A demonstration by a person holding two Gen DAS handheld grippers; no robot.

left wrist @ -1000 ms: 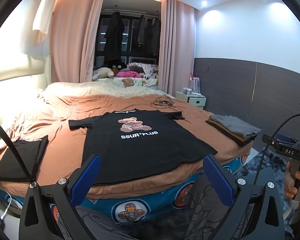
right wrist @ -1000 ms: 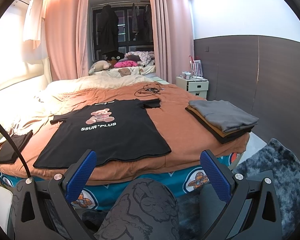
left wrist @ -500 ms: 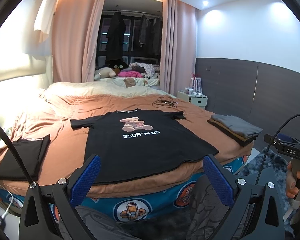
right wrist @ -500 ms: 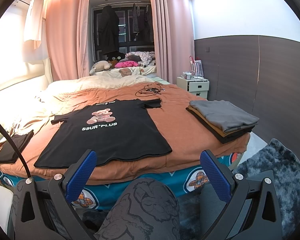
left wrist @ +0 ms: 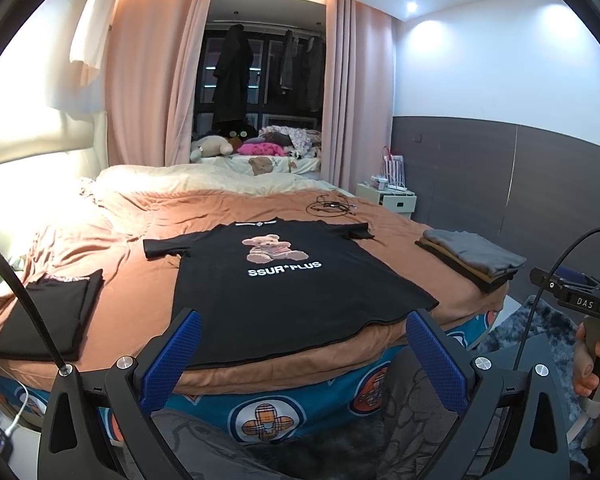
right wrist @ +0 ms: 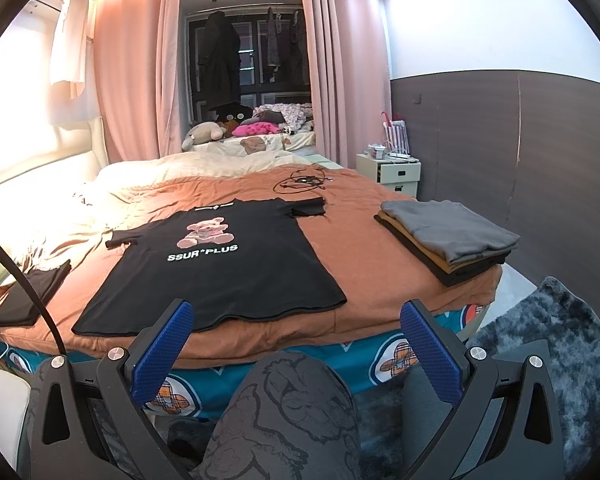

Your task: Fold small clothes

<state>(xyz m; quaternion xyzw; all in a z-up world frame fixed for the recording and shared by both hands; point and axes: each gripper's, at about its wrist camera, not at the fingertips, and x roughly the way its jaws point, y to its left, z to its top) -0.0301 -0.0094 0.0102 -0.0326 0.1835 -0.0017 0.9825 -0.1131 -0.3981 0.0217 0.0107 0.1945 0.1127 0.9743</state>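
Observation:
A black T-shirt (left wrist: 288, 284) (right wrist: 228, 268) with a pink bear print and white lettering lies spread flat, face up, on the brown bedspread (left wrist: 140, 264) (right wrist: 360, 248), its hem near the bed's front edge. My left gripper (left wrist: 300, 330) hangs open in front of the bed, short of the hem, holding nothing. In the right wrist view my right gripper (right wrist: 296, 320) is also open and empty, off the bed's front edge, right of the shirt's hem. The right gripper's body shows at the far right of the left wrist view, held by a hand (left wrist: 592, 368).
A folded black garment (left wrist: 52, 312) (right wrist: 32, 292) lies at the bed's left. A stack of folded grey, tan and black clothes (left wrist: 472, 258) (right wrist: 448, 240) sits at the right corner. Black cables (left wrist: 332, 206) (right wrist: 300, 180) lie farther back. A person's patterned knee (right wrist: 292, 408) is below. A grey rug (right wrist: 552, 336) covers the floor.
Both views have shifted only slightly; the left gripper rose a little and the shirt sits a touch lower in its view. Nothing on the bed moved, and both grippers stayed open.

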